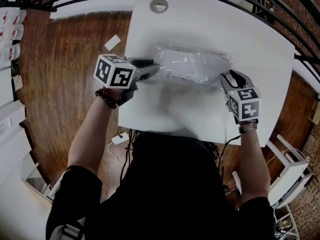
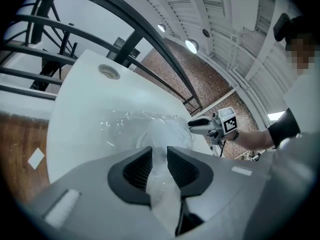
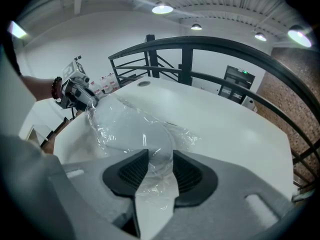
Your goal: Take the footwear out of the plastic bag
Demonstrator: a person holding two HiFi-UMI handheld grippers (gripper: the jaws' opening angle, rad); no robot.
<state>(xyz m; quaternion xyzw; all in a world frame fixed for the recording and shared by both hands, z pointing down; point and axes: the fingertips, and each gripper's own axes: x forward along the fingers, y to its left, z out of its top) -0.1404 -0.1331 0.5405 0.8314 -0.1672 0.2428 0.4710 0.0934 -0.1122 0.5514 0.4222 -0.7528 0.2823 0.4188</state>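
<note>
Early stage: my left gripper (image 1: 156, 70) pinches the bag (image 1: 192, 59) at its 9 o'clock end, my right gripper (image 1: 225, 80) pinches its 4 o'clock end, and the footwear (image 1: 200, 70) lies wholly inside, mid-table (image 1: 200, 24), yet to be drawn out.

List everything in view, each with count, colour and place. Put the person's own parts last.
table: 1, white, centre
plastic bag: 1, clear, lying on the table
footwear: white, inside the plastic bag; count unclear
grommet: 1, grey, table's far edge
floor: brown wood, around the table
paper slip: 1, white, on the floor left of the table
railing: black, beyond the table
bracelet: 1, dark beads, left wrist
left gripper: 1, grey, closed on the bag's left end
right gripper: 1, grey, closed on the bag's right end
</note>
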